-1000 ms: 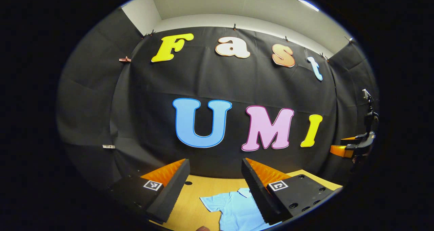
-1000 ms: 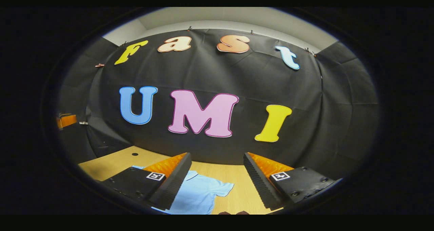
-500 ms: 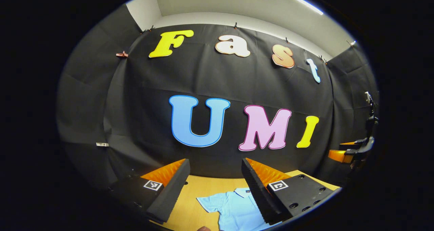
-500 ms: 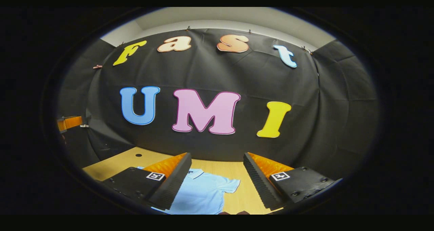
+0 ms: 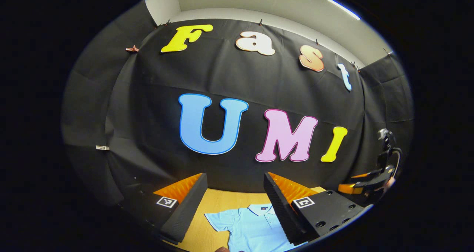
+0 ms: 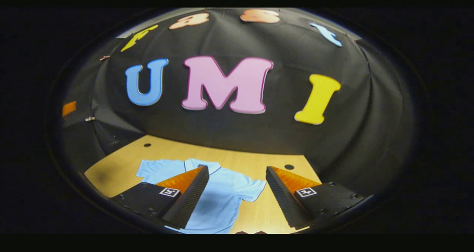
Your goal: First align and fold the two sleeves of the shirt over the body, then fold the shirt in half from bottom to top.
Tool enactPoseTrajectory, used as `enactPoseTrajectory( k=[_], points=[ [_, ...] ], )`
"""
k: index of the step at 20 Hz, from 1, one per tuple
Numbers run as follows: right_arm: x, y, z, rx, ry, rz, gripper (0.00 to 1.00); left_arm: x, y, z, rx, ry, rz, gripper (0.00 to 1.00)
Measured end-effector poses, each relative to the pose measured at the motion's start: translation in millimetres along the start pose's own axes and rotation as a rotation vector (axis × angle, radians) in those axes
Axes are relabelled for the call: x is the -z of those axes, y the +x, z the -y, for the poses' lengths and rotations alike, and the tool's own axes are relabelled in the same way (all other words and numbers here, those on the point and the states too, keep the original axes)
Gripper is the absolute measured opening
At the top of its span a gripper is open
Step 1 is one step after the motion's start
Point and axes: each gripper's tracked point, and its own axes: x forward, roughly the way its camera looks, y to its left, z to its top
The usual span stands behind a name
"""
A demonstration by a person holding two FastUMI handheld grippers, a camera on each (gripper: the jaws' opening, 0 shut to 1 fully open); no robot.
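While shirt (image 6: pixel 218 196) lies flat (unfolded), both tongs (image 6: pixel 237 192) gape.

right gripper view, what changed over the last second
The right gripper tipped down toward the table, so far more of the light blue shirt shows. Nothing was grasped. The shirt stays flat and unfolded; both grippers stay open, the left gripper too.
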Motion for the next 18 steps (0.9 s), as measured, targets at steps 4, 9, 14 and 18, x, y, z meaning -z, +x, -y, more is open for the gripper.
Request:
enactPoseTrajectory(
  k=[4,9,14,18],
  points=[
    [68.9,92.5,36.1,0.003,0.048,-0.177,0.98,13.4,18.4,1.3,-0.049,0.048,-0.044,0.98],
    [141.6,182.9,62.0,-0.011,0.108,-0.325,0.98,37.1,48.8,-2.9,-0.146,0.080,-0.128,0.98],
    [191.0,211.8,71.7,0.020,0.181,-0.437,0.98,52.3,69.0,-7.5,-0.192,0.099,-0.181,0.98],
    [204.7,212.9,66.1,0.028,0.224,-0.488,0.93,56.9,73.8,-7.1,-0.194,0.107,-0.190,0.98]
  ],
)
